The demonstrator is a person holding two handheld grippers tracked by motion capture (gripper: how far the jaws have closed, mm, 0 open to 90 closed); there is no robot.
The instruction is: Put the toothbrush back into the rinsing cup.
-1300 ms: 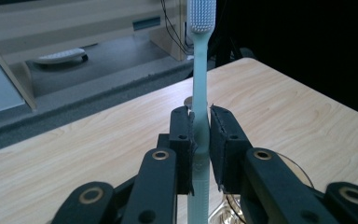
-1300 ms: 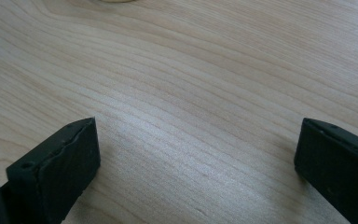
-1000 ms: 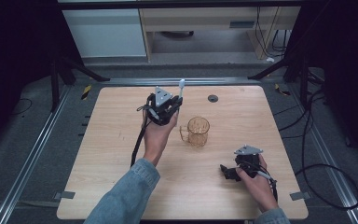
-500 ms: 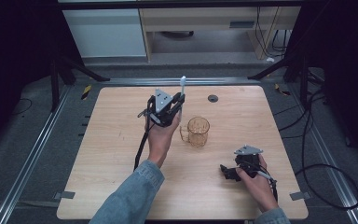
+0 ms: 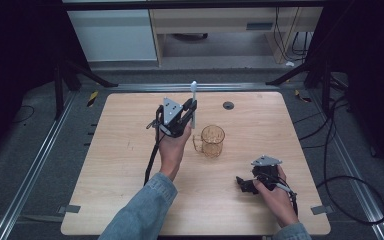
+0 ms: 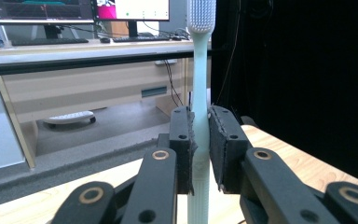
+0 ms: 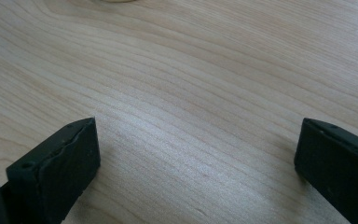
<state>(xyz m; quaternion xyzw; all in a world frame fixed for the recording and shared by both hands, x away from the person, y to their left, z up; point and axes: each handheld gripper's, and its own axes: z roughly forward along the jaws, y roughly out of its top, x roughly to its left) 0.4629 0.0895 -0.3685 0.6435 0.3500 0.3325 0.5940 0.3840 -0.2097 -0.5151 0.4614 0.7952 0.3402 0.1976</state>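
Note:
My left gripper (image 5: 192, 111) is shut on a pale toothbrush (image 5: 193, 102), held upright with the bristle head on top. In the left gripper view the toothbrush (image 6: 199, 112) stands clamped between the two black pads (image 6: 182, 149), its head near the top edge. A clear amber mug (image 5: 211, 140) with a handle on its left stands on the wooden table (image 5: 110, 165), just right of and below that gripper. My right gripper (image 5: 243, 184) rests low on the table at the front right, jaws wide apart; in its own view my right gripper (image 7: 196, 158) is open over bare wood.
A small dark round hole (image 5: 228, 105) sits in the tabletop behind the mug. Beyond the table's far edge stand a white cabinet (image 5: 112, 35) and a wooden shelf unit (image 5: 215, 25). Black cables (image 5: 340, 165) trail on the floor at the right.
The left gripper with the toothbrush has shifted slightly right, closer to the mug. The right gripper has stayed where it was.

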